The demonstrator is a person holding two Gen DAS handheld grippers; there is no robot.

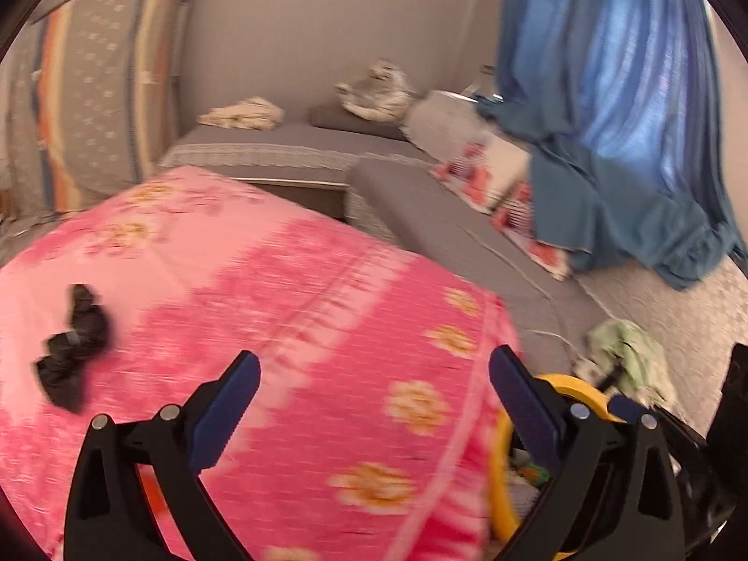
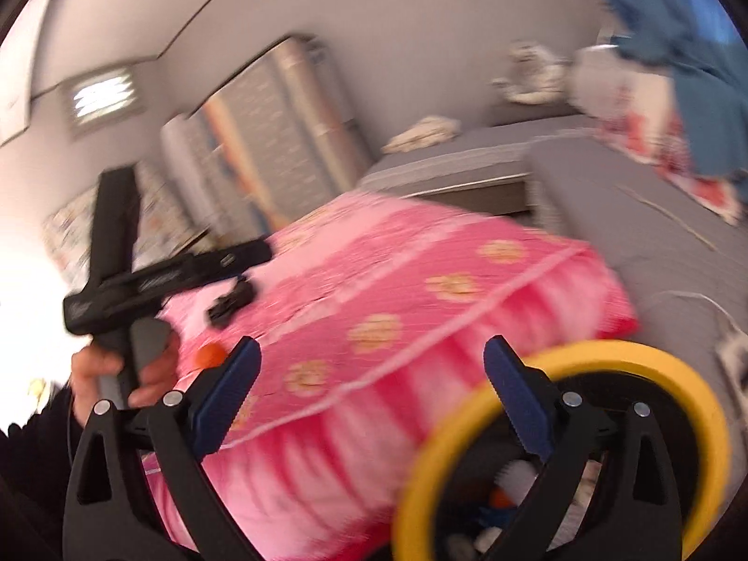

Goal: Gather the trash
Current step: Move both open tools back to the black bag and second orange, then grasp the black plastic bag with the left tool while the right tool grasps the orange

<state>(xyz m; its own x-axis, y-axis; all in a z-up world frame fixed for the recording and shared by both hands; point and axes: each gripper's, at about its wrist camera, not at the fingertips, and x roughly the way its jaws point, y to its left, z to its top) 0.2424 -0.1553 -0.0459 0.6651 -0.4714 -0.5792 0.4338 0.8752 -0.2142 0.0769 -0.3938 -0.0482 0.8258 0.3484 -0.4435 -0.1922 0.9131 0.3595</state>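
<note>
**A:** What does your left wrist camera give you?

**B:** Your left gripper (image 1: 374, 390) stands spread wide with nothing between its blue pads (image 1: 233, 402), over a pink flowered cover (image 1: 262, 308). A crumpled black scrap (image 1: 75, 348) lies on that cover at nine o'clock, well apart from the fingers. At four o'clock a yellow-rimmed bin (image 1: 502, 491) sits just beside the cover's edge, half hidden by the right finger. Past it, at three o'clock, a green-and-white crumpled bundle (image 1: 626, 350) rests on grey bedding (image 1: 449, 229). A blue curtain (image 1: 617, 107) hangs at one o'clock; a striped mattress (image 1: 93, 93) leans on the wall at ten.

**A:** And the right wrist?

**B:** Your right gripper (image 2: 371, 397) is likewise released and empty. The bin's yellow rim (image 2: 607, 355) fills five o'clock, with blurred litter inside. The black scrap (image 2: 231, 304) lies at ten o'clock on the pink cover (image 2: 420, 290). Your hand (image 2: 117, 374) grips the other tool's handle at nine. The frame is motion-blurred; pale grey walls (image 2: 374, 23) stand behind.
</note>
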